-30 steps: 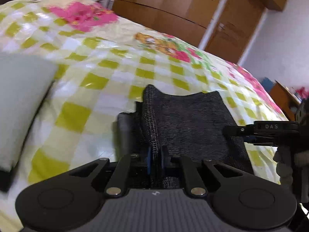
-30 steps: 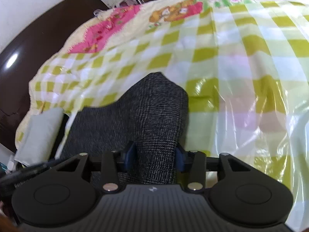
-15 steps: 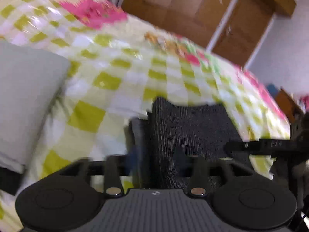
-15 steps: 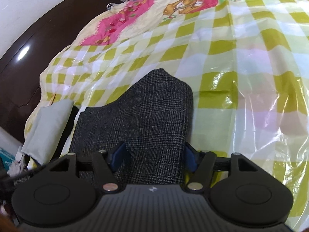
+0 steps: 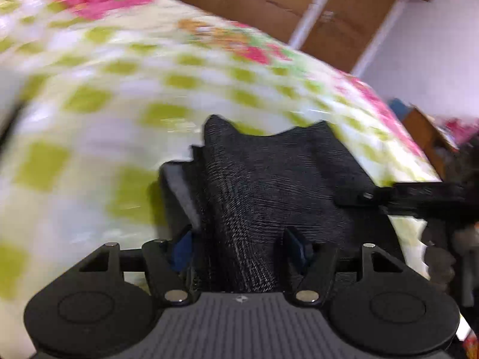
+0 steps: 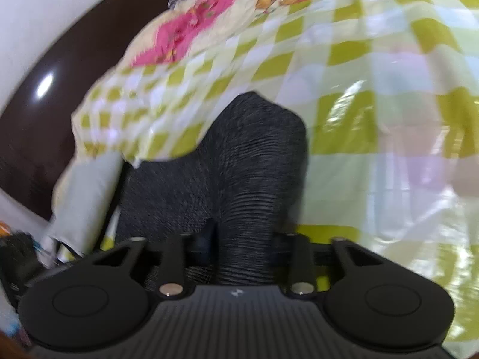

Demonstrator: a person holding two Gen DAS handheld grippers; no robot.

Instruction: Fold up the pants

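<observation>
The dark grey checked pants (image 5: pixel 269 173) lie folded into a compact stack on the checked bedspread (image 5: pixel 89 104). My left gripper (image 5: pixel 239 245) is open, its blue-padded fingers (image 5: pixel 182 248) spread either side of the near edge of the stack. In the right wrist view the pants (image 6: pixel 248 161) run up between the fingers of my right gripper (image 6: pixel 244 245), which is open around the cloth. The right gripper also shows at the right edge of the left wrist view (image 5: pixel 419 197).
A grey pillow (image 6: pixel 86 191) lies left of the pants by the dark headboard (image 6: pixel 45 89). Brown wardrobes (image 5: pixel 269 3) stand behind the bed. A wooden table (image 5: pixel 431 137) stands at the right past the bed edge.
My left gripper has opened from shut on the pants' edge. The right gripper has opened wider. Both views shifted and are blurred with motion.
</observation>
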